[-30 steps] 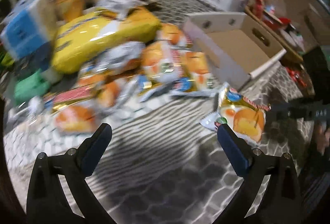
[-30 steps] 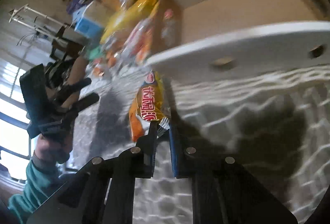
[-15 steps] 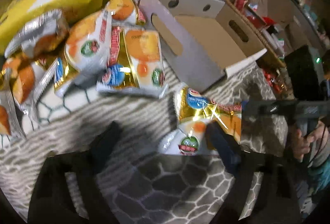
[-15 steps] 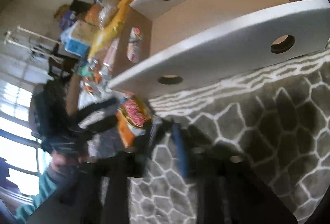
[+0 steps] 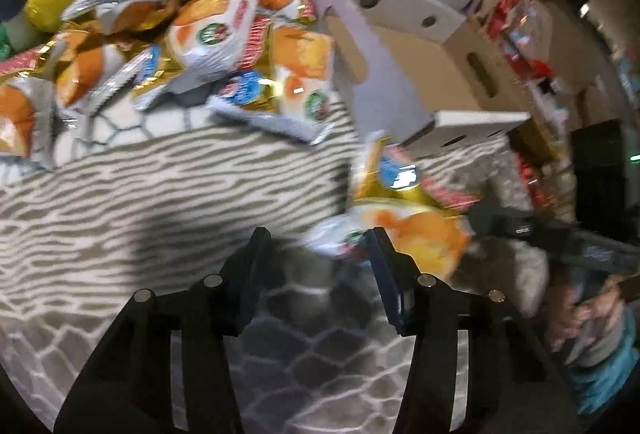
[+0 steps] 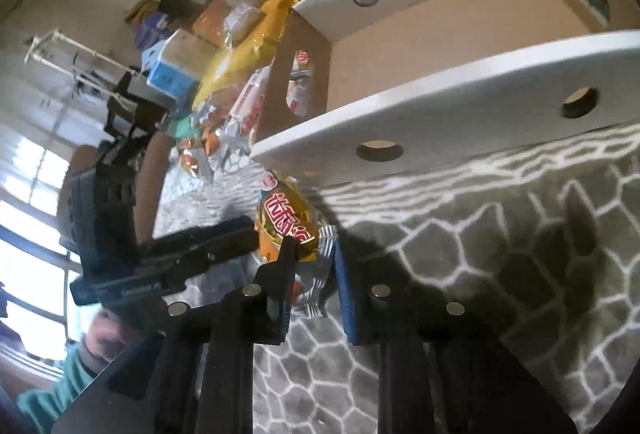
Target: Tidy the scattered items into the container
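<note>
Your left gripper (image 5: 320, 246) has its jaws spread wide, with the orange-and-gold snack packet (image 5: 404, 230) just ahead, touching the right finger. Your right gripper (image 6: 314, 254) has jaws parted around that packet's crimped end; whether they pinch it, you cannot tell. Beyond both jaws sits the cardboard box (image 6: 440, 102).
</note>
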Motion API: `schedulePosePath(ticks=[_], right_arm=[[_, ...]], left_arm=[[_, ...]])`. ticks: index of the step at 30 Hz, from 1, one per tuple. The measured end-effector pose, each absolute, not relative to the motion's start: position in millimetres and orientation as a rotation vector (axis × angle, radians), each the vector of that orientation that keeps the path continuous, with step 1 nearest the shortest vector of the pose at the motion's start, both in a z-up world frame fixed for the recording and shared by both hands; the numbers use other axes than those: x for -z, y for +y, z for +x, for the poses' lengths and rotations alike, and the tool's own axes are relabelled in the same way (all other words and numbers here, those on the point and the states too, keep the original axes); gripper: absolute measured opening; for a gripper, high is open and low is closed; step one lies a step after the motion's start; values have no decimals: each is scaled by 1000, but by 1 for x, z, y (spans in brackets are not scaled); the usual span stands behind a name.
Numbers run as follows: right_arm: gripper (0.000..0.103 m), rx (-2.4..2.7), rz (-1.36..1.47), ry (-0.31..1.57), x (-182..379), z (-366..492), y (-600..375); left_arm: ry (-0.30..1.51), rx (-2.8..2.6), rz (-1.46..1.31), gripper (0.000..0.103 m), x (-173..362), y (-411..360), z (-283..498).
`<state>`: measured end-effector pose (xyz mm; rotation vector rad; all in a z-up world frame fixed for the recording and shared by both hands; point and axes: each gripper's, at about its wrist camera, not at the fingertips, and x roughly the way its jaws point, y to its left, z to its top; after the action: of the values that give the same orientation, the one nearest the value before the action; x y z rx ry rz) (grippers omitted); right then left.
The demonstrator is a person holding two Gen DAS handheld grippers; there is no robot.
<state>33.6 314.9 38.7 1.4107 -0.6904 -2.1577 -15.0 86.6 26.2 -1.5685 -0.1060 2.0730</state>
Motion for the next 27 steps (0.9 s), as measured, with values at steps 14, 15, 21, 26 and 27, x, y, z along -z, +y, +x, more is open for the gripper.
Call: schedulePosePath(ticks=[14,15,21,26,27], right_arm=[[17,2210,1348,-412,-58,62,301],[17,2207,1338,-385,-60,64,297],[16,2224,1332,-264,-61,75,287],[9,2224,1371,-270,-55,75,293],[9,2222,1374,-290,-55,74,296]], left_arm=[[-22,-2166,-1404,84,-66,114,2],[-26,-2162,-1415,83,-62,115,-1],[-116,-2147,-1455,72,-39,102,-6],[-128,-2151,-1493,67,-33,97,-3],[-166,-2149,-1478,67,-37,93,-1]])
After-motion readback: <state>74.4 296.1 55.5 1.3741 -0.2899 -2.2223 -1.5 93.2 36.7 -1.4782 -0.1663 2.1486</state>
